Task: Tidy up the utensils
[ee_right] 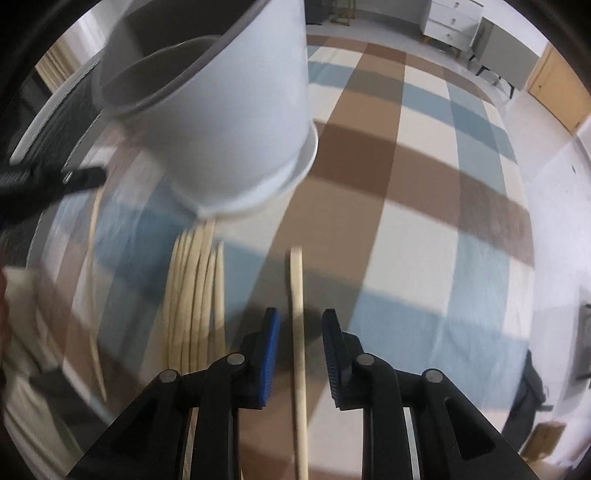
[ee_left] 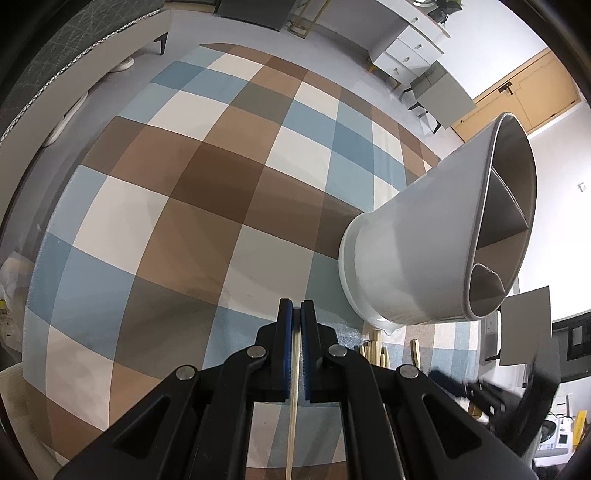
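Observation:
A white utensil holder with inner dividers stands on the checkered cloth, to the right of and beyond my left gripper. My left gripper is shut on a pale wooden chopstick that runs back under it. In the right wrist view the holder is at upper left. My right gripper is open, its jaws on either side of a single chopstick lying on the cloth. A bunch of several chopsticks lies to its left, near the holder's base. The same bunch shows in the left wrist view.
The checkered blue, brown and white cloth covers the table. My other gripper shows blurred at far left in the right wrist view. A white drawer unit and a wooden door stand beyond the table.

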A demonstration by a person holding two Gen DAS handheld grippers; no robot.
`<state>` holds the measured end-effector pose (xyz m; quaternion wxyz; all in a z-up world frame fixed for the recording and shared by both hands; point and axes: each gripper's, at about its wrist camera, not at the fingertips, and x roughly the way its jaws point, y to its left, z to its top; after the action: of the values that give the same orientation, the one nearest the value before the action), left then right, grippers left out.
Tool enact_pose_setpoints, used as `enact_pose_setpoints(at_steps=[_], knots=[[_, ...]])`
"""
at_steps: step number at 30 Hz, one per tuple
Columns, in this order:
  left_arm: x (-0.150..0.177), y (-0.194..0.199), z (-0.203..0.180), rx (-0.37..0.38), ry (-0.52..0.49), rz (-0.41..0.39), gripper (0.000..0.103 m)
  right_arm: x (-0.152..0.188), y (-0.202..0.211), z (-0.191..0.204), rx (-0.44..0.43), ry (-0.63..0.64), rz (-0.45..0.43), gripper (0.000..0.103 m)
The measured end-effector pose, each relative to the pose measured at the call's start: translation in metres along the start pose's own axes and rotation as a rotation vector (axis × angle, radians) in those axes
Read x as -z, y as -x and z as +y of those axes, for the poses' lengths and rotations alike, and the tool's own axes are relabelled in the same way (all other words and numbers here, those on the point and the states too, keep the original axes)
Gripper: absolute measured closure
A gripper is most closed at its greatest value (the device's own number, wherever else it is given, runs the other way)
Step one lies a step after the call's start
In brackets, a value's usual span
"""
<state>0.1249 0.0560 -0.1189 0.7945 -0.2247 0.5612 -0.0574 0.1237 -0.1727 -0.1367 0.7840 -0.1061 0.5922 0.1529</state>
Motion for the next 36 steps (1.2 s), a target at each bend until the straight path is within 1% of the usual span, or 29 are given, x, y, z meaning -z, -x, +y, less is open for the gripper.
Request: enact_pose_setpoints(at_steps=[3, 6, 8, 11, 13, 15, 18, 22, 25, 26, 29, 31, 36], knots=[[-0.001, 0.0, 0.001, 0.006, 0.004, 0.003, 0.103, -0.015, -0.007, 0.004, 0.022, 0.016, -0.027, 0.08], [-0.002, -0.001, -0.001, 0.01, -0.004, 0.004, 0.103, -0.022, -0.007, 0.007, 0.049, 0.018, -0.05, 0.082], [-0.002, -0.001, -0.004, 0.012, -0.012, 0.003, 0.103, -0.016, -0.004, 0.01, 0.051, 0.008, -0.071, 0.098], [-0.002, 0.002, -0.007, 0.02, -0.023, -0.001, 0.103, -0.014, -0.001, 0.006, 0.032, -0.028, -0.1, 0.097], [0.0, 0.007, -0.011, 0.02, -0.039, -0.012, 0.103, -0.01, 0.009, -0.002, 0.021, -0.068, -0.149, 0.098], [0.004, 0.017, -0.016, 0.028, -0.057, -0.037, 0.103, -0.003, 0.029, -0.009, -0.004, -0.122, -0.218, 0.097], [0.01, 0.039, -0.024, 0.048, -0.092, -0.092, 0.103, 0.011, 0.069, -0.015, -0.03, -0.193, -0.348, 0.097], [0.02, 0.072, -0.037, 0.08, -0.12, -0.203, 0.103, 0.027, 0.111, -0.019, -0.07, -0.282, -0.496, 0.097], [0.028, 0.094, -0.047, 0.093, -0.154, -0.288, 0.103, 0.033, 0.123, -0.022, -0.107, -0.332, -0.553, 0.097], [0.031, 0.1, -0.051, 0.098, -0.166, -0.308, 0.103, 0.034, 0.125, -0.024, -0.115, -0.34, -0.565, 0.097], [0.032, 0.113, -0.059, 0.097, -0.194, -0.343, 0.103, 0.039, 0.139, -0.025, -0.147, -0.367, -0.642, 0.097], [0.031, 0.12, -0.065, 0.091, -0.216, -0.357, 0.103, 0.04, 0.154, -0.02, -0.159, -0.367, -0.708, 0.097], [0.027, 0.136, -0.083, 0.087, -0.273, -0.383, 0.103, 0.035, 0.183, -0.008, -0.147, -0.332, -0.825, 0.097]])
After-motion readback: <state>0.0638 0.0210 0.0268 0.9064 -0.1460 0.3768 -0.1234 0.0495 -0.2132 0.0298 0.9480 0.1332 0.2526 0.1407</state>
